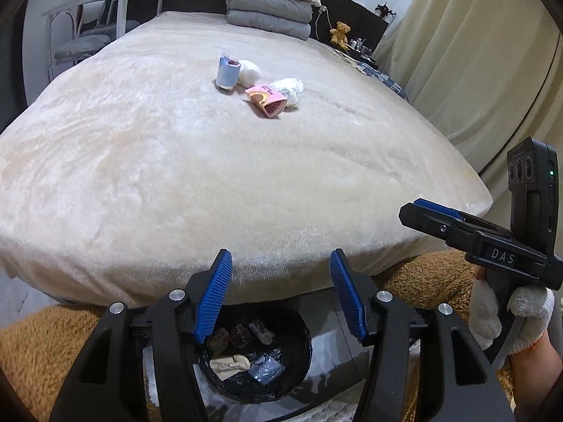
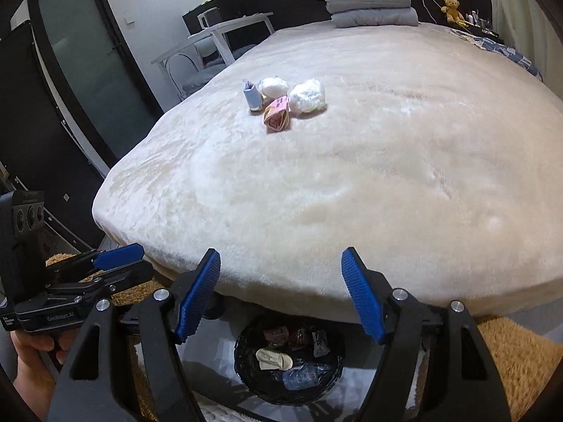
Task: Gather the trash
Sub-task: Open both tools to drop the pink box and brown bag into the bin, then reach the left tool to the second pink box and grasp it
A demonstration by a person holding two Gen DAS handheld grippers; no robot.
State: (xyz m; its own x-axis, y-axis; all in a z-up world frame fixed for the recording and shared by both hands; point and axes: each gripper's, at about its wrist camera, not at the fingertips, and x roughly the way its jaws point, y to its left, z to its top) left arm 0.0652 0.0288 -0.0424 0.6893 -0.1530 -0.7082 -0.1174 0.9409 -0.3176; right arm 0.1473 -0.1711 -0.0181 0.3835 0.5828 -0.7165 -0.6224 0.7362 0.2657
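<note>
Cream blanket (image 1: pixel 211 161), pink wrapper (image 1: pixel 266 100)

Bed (image 1: pixel 176 161) ahead; trash cluster mid-bed: carton (image 1: pixel 227 74) left, two tissue wads (image 1: pixel 249 72) (image 1: pixel 290 90) behind and right, snack wrapper (image 1: pixel 266 100) nearest. Trash bin (image 1: pixel 302 337) on floor below near edge. Folded quilts (image 1: pixel 269 12) far.

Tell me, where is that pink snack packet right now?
The pink snack packet lies mid-bed on the cream blanket, touching a white crumpled bag on its right, with a blue carton just to its left.

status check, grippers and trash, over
Left gripper open, empty. Right gripper open, empty. Four trash pieces on bed; bin below. Path clear.
</note>
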